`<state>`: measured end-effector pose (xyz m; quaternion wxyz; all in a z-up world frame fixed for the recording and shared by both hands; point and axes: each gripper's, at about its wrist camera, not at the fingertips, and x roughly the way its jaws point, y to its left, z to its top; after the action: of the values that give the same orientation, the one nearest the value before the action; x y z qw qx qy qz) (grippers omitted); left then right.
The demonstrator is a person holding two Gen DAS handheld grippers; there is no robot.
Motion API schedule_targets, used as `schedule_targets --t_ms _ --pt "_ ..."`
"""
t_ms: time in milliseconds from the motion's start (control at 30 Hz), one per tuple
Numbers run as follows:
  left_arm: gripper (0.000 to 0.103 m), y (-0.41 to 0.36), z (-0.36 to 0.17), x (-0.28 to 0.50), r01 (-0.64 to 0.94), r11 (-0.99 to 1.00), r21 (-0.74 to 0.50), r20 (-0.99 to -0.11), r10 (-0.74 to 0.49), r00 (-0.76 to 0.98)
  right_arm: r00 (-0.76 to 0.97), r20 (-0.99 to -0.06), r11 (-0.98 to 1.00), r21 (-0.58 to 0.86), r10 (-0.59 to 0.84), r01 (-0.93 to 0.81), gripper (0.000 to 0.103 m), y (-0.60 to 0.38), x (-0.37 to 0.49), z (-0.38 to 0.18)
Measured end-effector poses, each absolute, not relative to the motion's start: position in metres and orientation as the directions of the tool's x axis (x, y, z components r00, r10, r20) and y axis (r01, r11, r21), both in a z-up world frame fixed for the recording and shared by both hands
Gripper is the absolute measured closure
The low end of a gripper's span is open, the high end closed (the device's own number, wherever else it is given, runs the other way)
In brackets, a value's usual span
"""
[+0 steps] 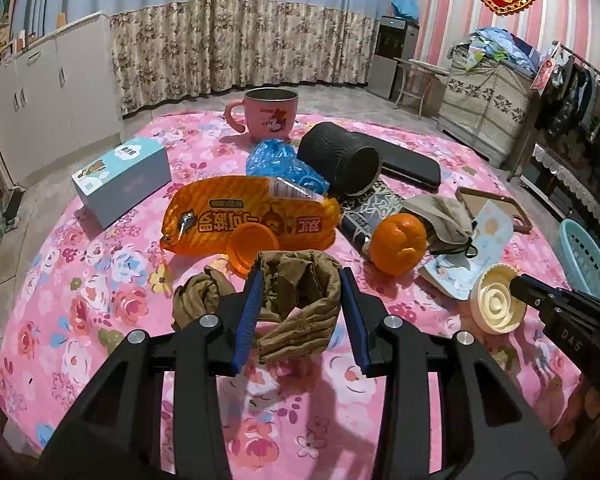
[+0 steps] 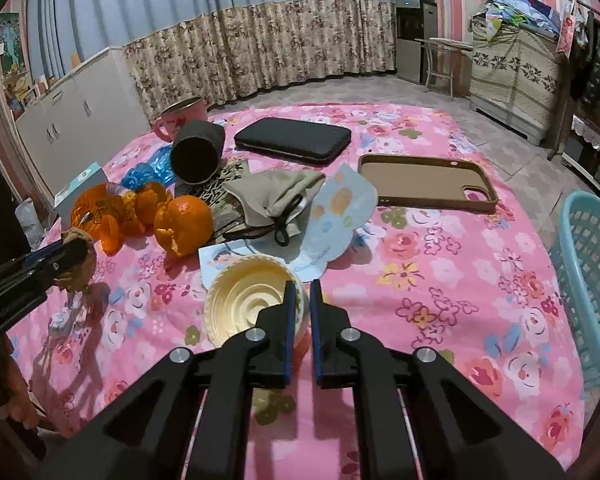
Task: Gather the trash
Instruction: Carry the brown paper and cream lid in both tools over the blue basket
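Left wrist view: the left gripper (image 1: 300, 280) holds a crumpled brown paper wad (image 1: 300, 304) between its blue pads, jaws at a middling width pressed on both sides of it, above the pink floral cloth of the desk (image 1: 100, 300). Just beyond lie an orange plastic snack bag (image 1: 236, 216), a round orange lid (image 1: 252, 246) and a partly peeled orange (image 1: 398, 242). At right, the right gripper (image 1: 518, 290) pinches the rim of a cream ribbed plastic lid (image 1: 496, 300). A light-blue plastic basket (image 1: 588, 260) stands at the desk's right edge.

Right wrist view: the right gripper (image 2: 301, 286) is nearly closed, clamped on the cream lid's (image 2: 252, 300) near wall. The left gripper (image 2: 74, 252) with the brown wad (image 2: 78, 276) shows at far left. The blue basket (image 2: 592, 280) is at right, well apart from both. A brown phone case (image 2: 424, 180) lies beyond.
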<state>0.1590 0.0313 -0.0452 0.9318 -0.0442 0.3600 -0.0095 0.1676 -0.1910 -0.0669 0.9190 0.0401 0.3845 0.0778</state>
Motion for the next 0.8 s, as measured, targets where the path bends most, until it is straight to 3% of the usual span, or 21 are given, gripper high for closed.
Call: schedule_targets --t_ms 367,533,800 --pt "0.065 0.009 -0.028 0.140 0.052 0.997 -0.057 -0.644 -0.077 0.761 0.713 -0.690 0.991 0.114 0.126 -0.064 0.096 -0.225 0.148 -0.040" --pt "0.065 -0.012 0.000 0.134 0.107 0.993 -0.058 -0.588 -0.121 0.800 0.740 -0.667 0.992 0.125 0.090 -0.008 0.096 -0.261 0.138 -0.022" --pt "0.065 -0.065 0.009 0.152 0.204 0.976 -0.073 -0.572 -0.208 0.793 0.765 -0.643 0.976 0.181 0.026 0.118 0.096 -0.328 0.124 -0.014"
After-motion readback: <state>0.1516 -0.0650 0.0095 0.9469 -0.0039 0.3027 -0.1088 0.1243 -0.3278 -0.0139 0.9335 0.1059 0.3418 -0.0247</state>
